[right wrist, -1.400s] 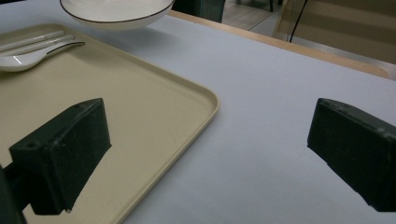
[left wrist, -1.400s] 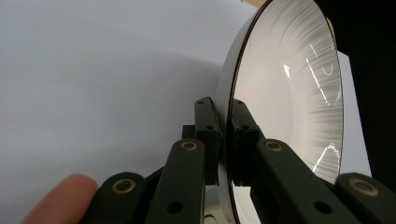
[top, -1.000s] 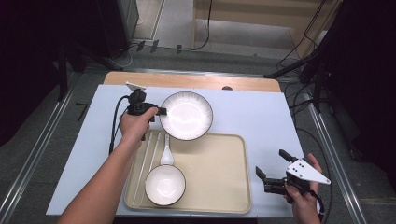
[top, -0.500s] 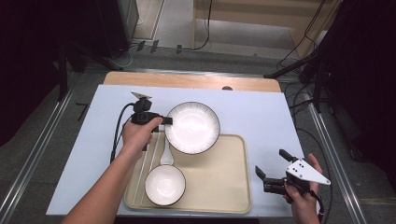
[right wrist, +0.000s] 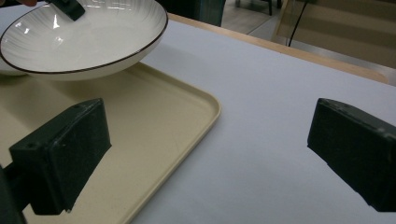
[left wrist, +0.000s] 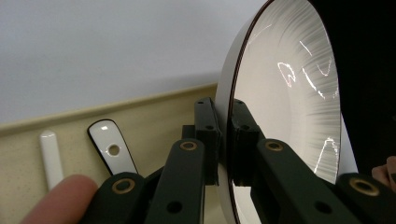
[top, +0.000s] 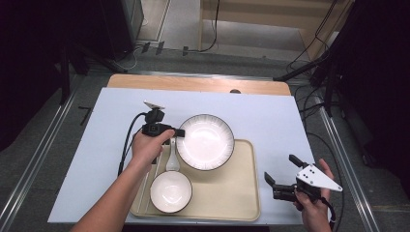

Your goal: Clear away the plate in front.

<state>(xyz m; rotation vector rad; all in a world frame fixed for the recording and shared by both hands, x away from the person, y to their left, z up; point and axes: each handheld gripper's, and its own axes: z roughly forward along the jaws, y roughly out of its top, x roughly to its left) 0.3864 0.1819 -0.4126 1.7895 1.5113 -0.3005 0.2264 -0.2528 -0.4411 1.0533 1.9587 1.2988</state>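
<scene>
In the high view, the right gripper (top: 283, 176) sits at 5 o'clock off the tray's (top: 232, 203) corner, jaws wide apart with nothing between them. Toward the centre, the left gripper (top: 178, 132) is clamped on the rim of the plate (top: 205, 142) at the plate's 9 o'clock. The plate hangs over the tray's far edge, beyond the small bowl (top: 170, 191) and spoon (top: 172, 157).
</scene>
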